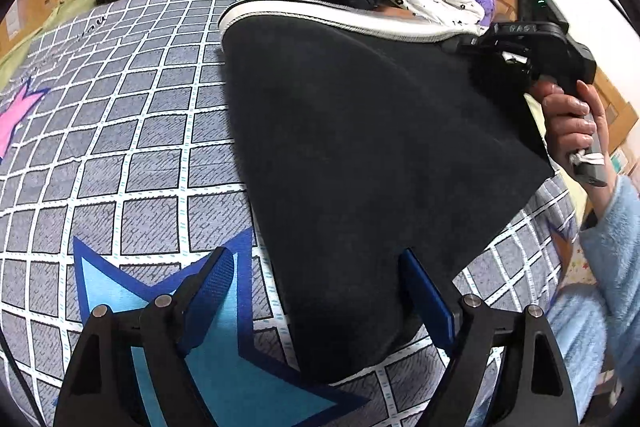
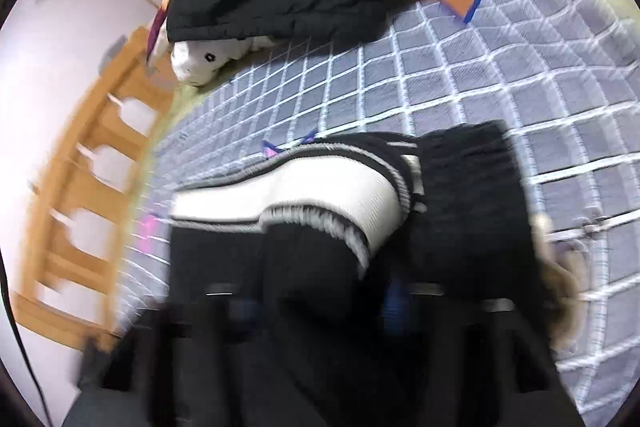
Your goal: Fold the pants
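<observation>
Pants (image 1: 360,147), black with a white ribbed waistband (image 1: 320,11), lie spread on the bed's grid-patterned sheet (image 1: 120,147), and the sharp left wrist view shows the left tool (image 1: 316,291) with its blue pads wide apart, straddling the near fabric edge without pressing it. Farther right in that view, a hand (image 1: 572,123) in a pale blue sleeve holds the right tool (image 1: 476,57) at the waistband corner. Only the blurred right wrist view shows that tool (image 2: 316,301) clamped on bunched black cloth below the waistband (image 2: 288,199).
</observation>
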